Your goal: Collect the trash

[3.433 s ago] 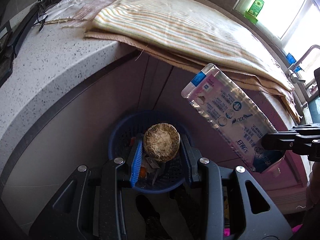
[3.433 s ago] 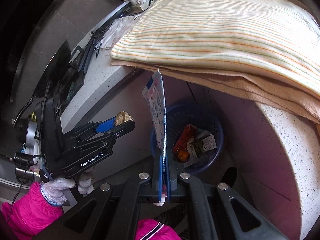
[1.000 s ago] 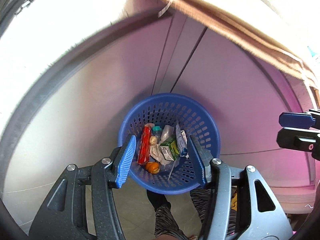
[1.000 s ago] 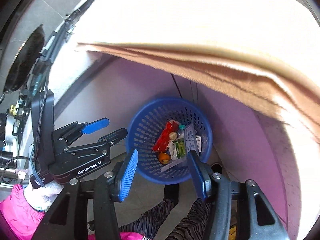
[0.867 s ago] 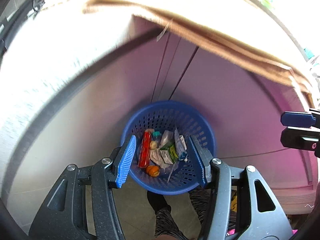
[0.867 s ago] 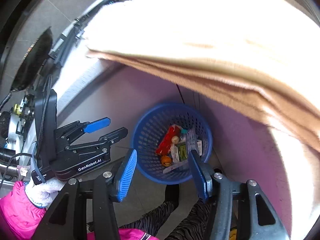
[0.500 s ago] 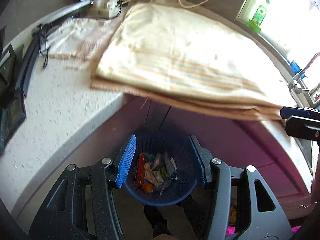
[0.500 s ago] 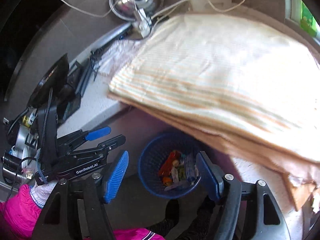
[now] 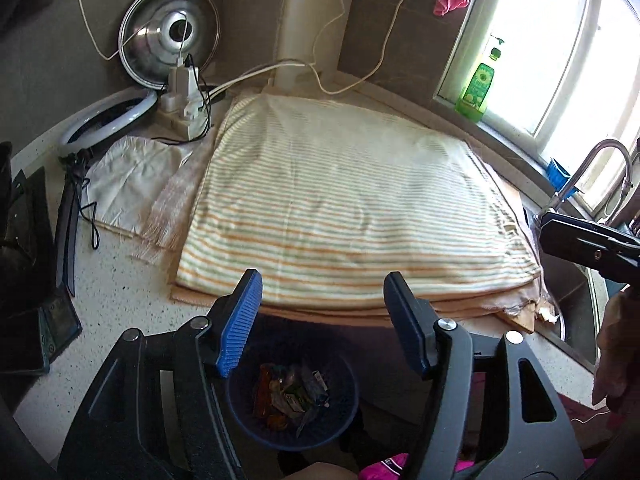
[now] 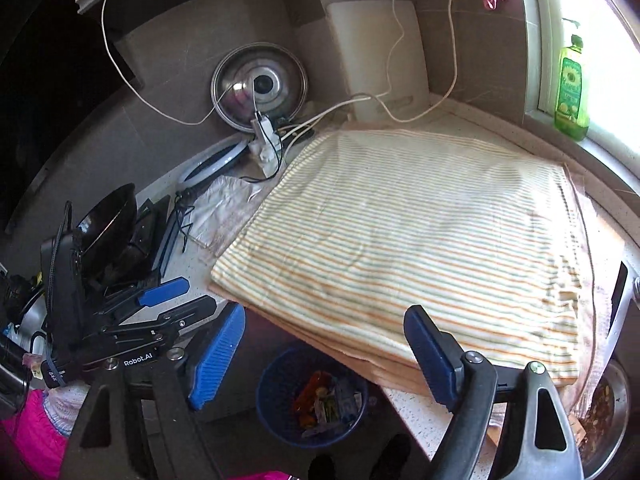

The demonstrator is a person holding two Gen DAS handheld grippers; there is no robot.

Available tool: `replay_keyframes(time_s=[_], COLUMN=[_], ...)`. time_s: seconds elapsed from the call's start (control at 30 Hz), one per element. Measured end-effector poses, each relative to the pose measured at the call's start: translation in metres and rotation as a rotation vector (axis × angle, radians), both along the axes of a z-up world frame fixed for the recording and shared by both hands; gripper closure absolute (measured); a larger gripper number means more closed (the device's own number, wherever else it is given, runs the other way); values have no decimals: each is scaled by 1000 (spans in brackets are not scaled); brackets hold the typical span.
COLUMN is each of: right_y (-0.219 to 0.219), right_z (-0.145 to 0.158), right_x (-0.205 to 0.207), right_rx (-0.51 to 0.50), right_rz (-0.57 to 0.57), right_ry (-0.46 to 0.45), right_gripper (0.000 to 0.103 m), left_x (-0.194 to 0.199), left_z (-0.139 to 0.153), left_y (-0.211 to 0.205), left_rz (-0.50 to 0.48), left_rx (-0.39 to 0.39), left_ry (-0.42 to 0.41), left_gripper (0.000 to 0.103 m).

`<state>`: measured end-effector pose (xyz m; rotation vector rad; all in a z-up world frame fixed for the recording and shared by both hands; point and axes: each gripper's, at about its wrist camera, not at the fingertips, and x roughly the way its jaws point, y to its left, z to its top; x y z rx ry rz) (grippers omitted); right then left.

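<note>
Left hand-held gripper (image 9: 322, 322): jaws apart and opening, nothing between the pads, poised over the front edge of the surface (image 9: 120, 304). Right hand-held gripper (image 10: 320, 356): jaws wide and opening too, likewise empty, hovering just off the same edge.

Down on the floor, tucked against the cabinet front below the overhang: a blue basket (image 9: 244, 420) (image 10: 272, 408) holding the trash (image 9: 290, 394) (image 10: 326, 398), a jumble of wrappers with a red packet, something orange and a small green carton among them. Seen through the gap between the fingers in both wrist views, well below either hand-held gripper.

On the speckled surface: a striped cloth (image 9: 340, 208) (image 10: 420, 248) folded over tan layers, its front edge hanging slightly past the rim. Left of it, a thin white cloth (image 9: 128, 176), then a ring lamp (image 9: 108, 120) and a power strip (image 9: 182, 100) with white cables running up the wall. Leaning at the back, a steel pot lid (image 9: 168, 40) and a white board (image 9: 312, 24). On the window sill, a green bottle (image 9: 478, 88) (image 10: 570, 84); past the right end of the cloth, a tap (image 9: 596, 168) over the sink. At the far left in the right wrist view, a dark wok (image 10: 108, 220).

Pink sleeve (image 10: 28, 432) and a white glove just behind the left hand-held gripper.
</note>
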<state>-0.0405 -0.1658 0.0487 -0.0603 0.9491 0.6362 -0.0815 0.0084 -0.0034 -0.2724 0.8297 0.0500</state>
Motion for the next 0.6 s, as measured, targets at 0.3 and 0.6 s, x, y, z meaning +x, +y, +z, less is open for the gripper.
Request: replay_keyframes(time_s=[0.3, 0.6], right_y=[-28, -40], right_z=[45, 70], right_x=[7, 9], right_rx=[93, 149], right_rz=[-29, -49], right_ry=[-106, -173], right_gripper=[0, 0], left_x=[7, 6], left_z=[54, 86], left_y=[-18, -29], left_rz=[-14, 0], left_rx=[-3, 29], left_ry=[-119, -186], left_gripper=[15, 1])
